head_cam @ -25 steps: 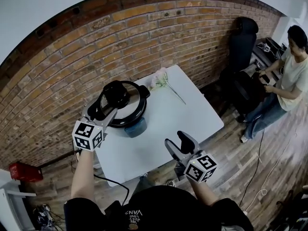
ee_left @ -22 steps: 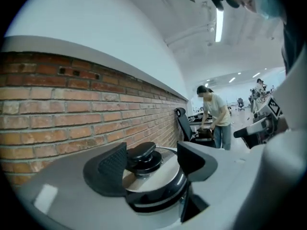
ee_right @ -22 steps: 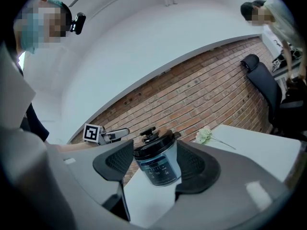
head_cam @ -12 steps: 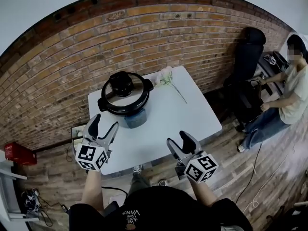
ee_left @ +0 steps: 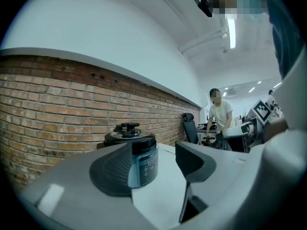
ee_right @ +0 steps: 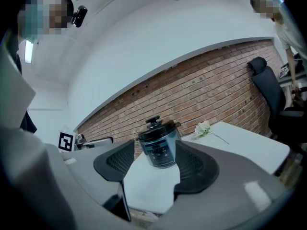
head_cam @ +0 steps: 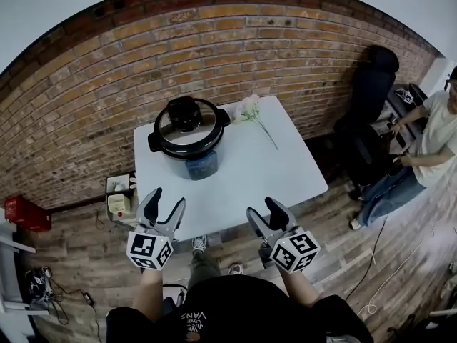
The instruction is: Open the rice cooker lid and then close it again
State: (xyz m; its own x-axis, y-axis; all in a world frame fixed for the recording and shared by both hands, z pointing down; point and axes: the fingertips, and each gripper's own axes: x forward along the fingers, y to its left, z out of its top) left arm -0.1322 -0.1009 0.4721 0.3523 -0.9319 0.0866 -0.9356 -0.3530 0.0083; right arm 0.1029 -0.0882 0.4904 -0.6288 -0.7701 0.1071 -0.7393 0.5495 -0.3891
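The black rice cooker (head_cam: 190, 143) stands at the back left of the white table (head_cam: 243, 184), its lid down and the black knob (head_cam: 184, 111) on top. My left gripper (head_cam: 166, 202) hovers open off the table's near edge, well short of the cooker, with nothing in it. My right gripper (head_cam: 264, 211) is open too, level with it at the near edge. In the left gripper view the cooker (ee_left: 143, 159) shows between the jaws of the left gripper (ee_left: 153, 166). The right gripper view frames the cooker (ee_right: 158, 148) between the jaws of the right gripper (ee_right: 152, 169).
A white flower (head_cam: 250, 113) lies on the table right of the cooker. The brick wall (head_cam: 86, 84) runs behind. A black office chair (head_cam: 368, 77) and a person (head_cam: 432, 141) are at the right. A red box (head_cam: 25, 213) and a small box (head_cam: 118, 202) sit on the floor at the left.
My left gripper has drawn back from the cooker's lid knob to the near edge of the table and is open. The right gripper has hardly moved.
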